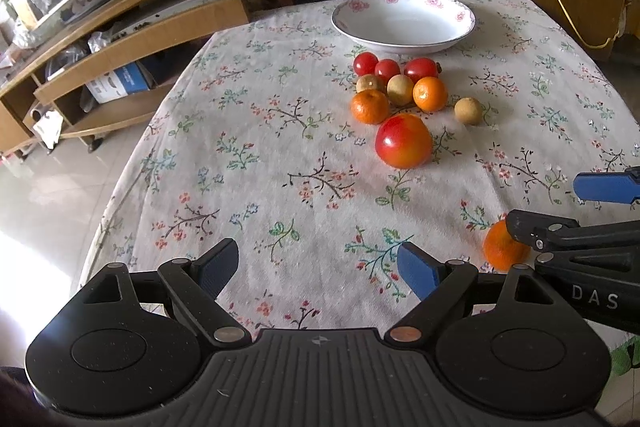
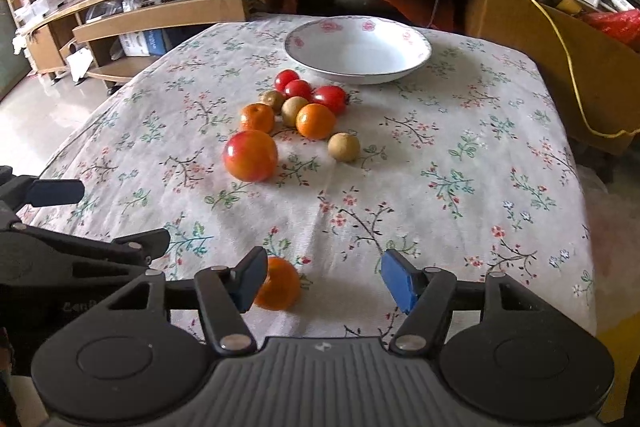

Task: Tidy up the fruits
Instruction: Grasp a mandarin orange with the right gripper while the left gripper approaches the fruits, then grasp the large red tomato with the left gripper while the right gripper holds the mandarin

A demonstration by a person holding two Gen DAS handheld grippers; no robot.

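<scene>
A white bowl with a pink flower rim (image 1: 404, 43) (image 2: 358, 73) stands empty at the far end of the table. In front of it lies a cluster of fruit: three red tomatoes (image 1: 386, 67) (image 2: 298, 89), tan longans (image 1: 400, 89) (image 2: 294, 110), two oranges (image 1: 430, 93) (image 2: 315, 121) and a big red apple (image 1: 404, 141) (image 2: 250, 155). A lone orange (image 2: 280, 285) (image 1: 502, 247) lies near the front edge, just beside the left finger of my right gripper (image 2: 324, 279), which is open. My left gripper (image 1: 320, 267) is open over bare cloth.
The table wears a floral cloth (image 1: 260, 167). One longan (image 1: 468, 111) (image 2: 344, 147) sits apart to the right of the cluster. A wooden TV stand (image 1: 140, 39) with shelves and cables runs behind the table; tiled floor lies to the left.
</scene>
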